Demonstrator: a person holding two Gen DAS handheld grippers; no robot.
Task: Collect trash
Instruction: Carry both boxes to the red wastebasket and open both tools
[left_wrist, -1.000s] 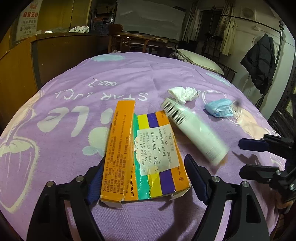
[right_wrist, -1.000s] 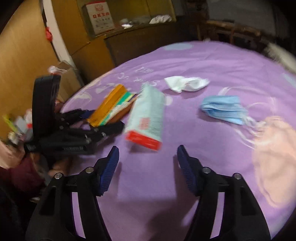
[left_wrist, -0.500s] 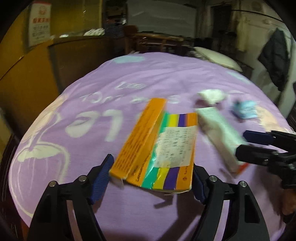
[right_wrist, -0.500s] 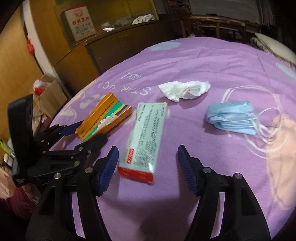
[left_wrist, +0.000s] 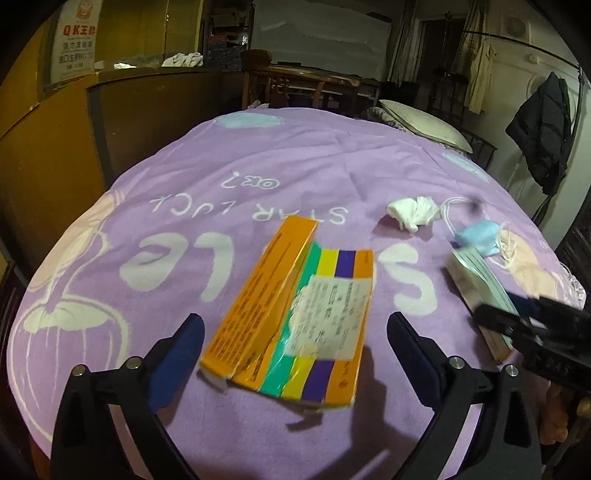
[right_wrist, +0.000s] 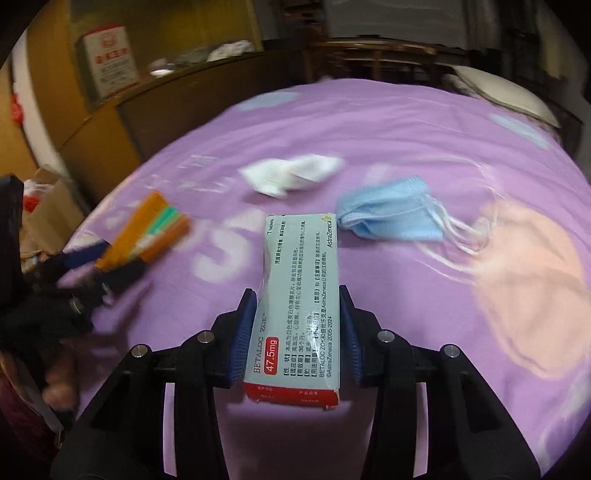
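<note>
- Left gripper (left_wrist: 293, 334): jaws wide and opening further, straddling the orange striped box (left_wrist: 295, 314) at centre of the left wrist view. Pads stand clear of both sides; box lies flat on the purple blanket (left_wrist: 184, 184), not held.
- Right gripper (right_wrist: 297, 334): jaws narrow and closing, pads against both long sides of the pale medicine box (right_wrist: 299, 295) at lower centre of the right wrist view. Box juts forward, far end over the blanket.
- Remaining trash in the right wrist view: crumpled white tissue (right_wrist: 291, 175) upper centre; blue face mask (right_wrist: 391, 214) just right of the box's far end, its ear loops trailing right. Both lie loose on the blanket.
- No bin is clearly identifiable; a cardboard carton (right_wrist: 48, 210) sits at the left edge, contents too blurred to tell.
- Risk: the pale box is thin card gripped near its red end. Further squeeze may crush it; its length ahead of the pads may let it pivot or droop when carried.
- Risk: the orange box is wide, nearly filling the left jaws. An off-centre closure could push it across the soft blanket instead of gripping it.
- Risk: the grippers sit near each other; crossing paths could knock a box loose.
</note>
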